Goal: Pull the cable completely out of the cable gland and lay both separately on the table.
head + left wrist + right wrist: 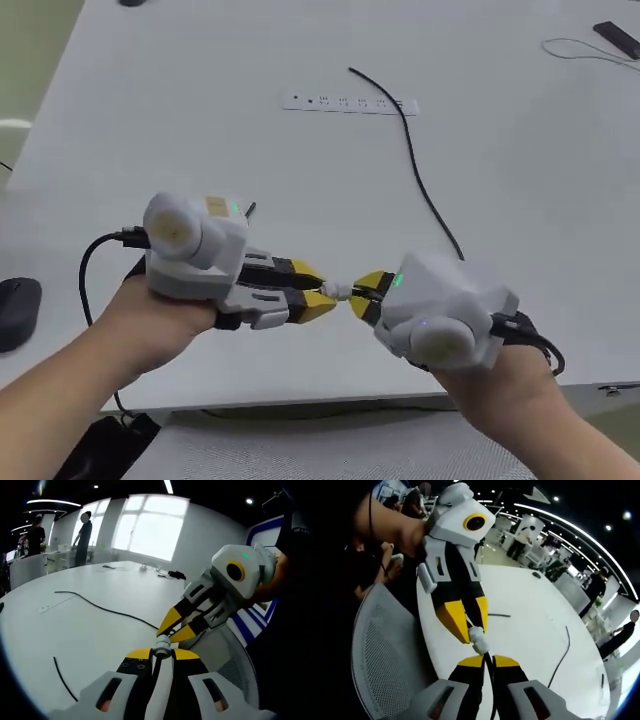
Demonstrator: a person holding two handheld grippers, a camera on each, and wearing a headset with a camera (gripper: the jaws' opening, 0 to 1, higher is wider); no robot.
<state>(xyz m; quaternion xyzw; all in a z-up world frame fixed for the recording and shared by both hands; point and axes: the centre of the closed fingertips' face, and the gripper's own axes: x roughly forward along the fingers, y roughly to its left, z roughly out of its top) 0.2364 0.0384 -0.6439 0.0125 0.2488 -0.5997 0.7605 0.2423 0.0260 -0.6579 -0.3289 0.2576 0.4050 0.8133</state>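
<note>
- The white counter lies below, and the work is held in the air above its near edge.
- The left tool is pressed together on the white cable gland.
- The right tool meets it tip to tip and seems to be pinching the thin dark cable.
- The pull-out looks unfinished. Next, draw the tools straight apart without twisting, then lay each piece down separately.

Item count: two grippers, the left gripper and the right gripper; one white cable gland; one long black cable, far right on the table; one short black cable, near left; one power strip, far; one mouse, left edge.
</note>
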